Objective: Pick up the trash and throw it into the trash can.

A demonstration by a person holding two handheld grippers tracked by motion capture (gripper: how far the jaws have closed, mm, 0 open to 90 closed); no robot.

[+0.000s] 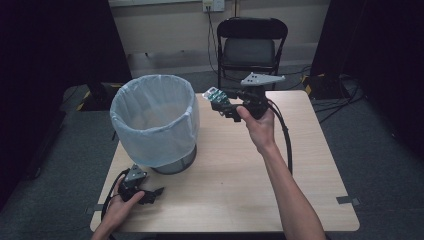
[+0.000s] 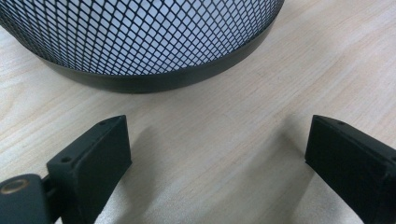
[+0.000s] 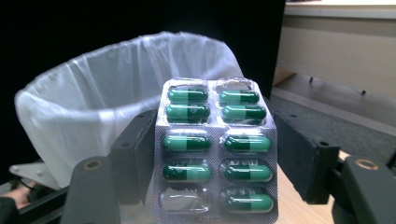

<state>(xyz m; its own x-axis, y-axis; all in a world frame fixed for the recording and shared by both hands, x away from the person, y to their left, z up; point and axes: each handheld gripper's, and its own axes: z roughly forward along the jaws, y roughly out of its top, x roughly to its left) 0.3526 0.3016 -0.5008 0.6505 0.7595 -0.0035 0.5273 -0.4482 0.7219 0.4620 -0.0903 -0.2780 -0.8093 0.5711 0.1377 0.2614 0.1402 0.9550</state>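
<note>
Blister pack (image 3: 215,149) in my right gripper (image 1: 223,105), beside the bin (image 1: 152,122).

Item: pack clamped edgewise between the right jaws, held above the table (image 1: 240,170) just off the bin's right rim; in the right gripper view its long axis stands upright, capsule face to the camera, green capsules in two columns, bottom-left pocket empty. Bin: mesh wall, white liner (image 3: 88,112); contents I cannot tell. My left gripper (image 1: 145,194) rests near the table's front-left edge, jaws wide apart, nothing between them, facing the bin's base. Open tabletop right of and in front of the bin.
</note>
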